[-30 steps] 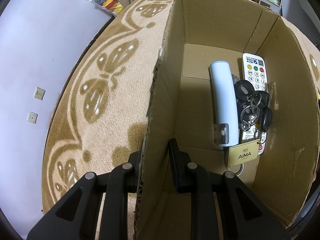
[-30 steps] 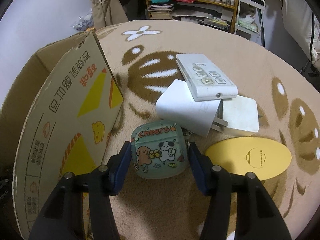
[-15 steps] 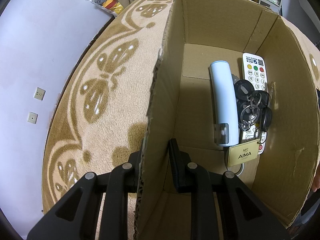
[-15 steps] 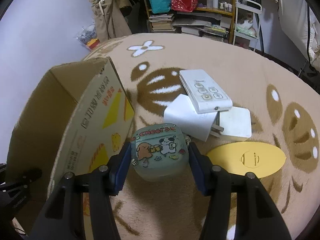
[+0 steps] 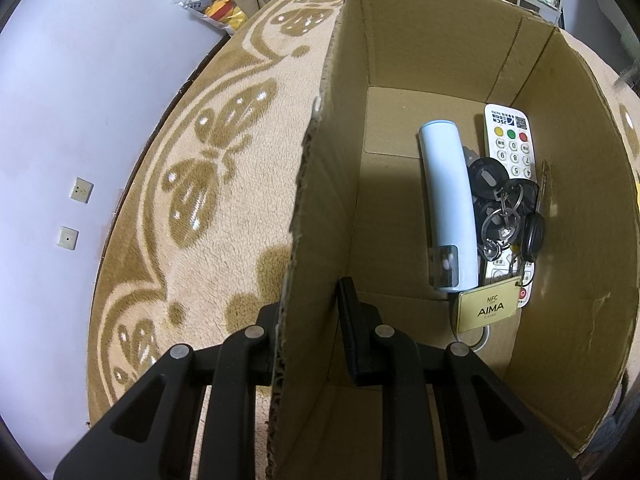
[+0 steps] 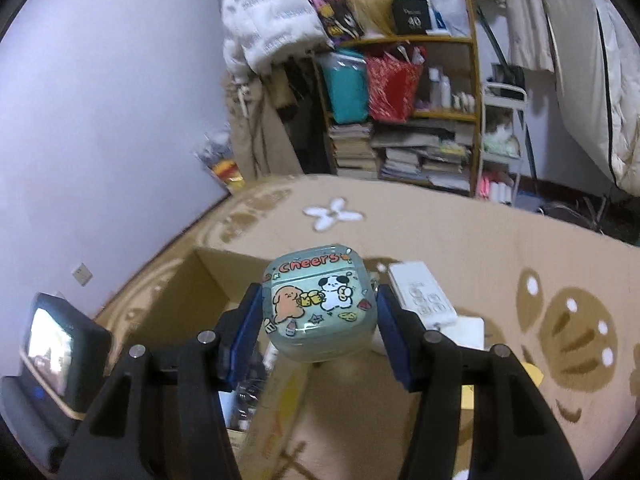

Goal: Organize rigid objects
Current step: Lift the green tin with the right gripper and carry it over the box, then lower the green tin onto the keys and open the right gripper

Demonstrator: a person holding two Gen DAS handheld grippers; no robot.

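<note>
Patterned blanket lies below the right claw (image 6: 318, 312), clenched on the earbud case (image 6: 320, 308); left claw (image 5: 308, 320) pinches the cardboard box (image 5: 560, 200) wall; releasing early risks missing the opening.

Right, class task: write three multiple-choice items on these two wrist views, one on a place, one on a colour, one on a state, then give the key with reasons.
1. Where do the keys lie?
A. in the cardboard box
B. on the rug
C. on a shelf

2. What colour is the tag on the keys?
A. red
B. yellow
C. green

3. What is the right gripper doing?
A. hanging open
B. clamping the box wall
C. gripping the earbud case

Key: 1 A, they rest on the box floor over the remote; 2 B, the AIMA tag is yellow; 3 C, both fingers press the case's sides.
</note>
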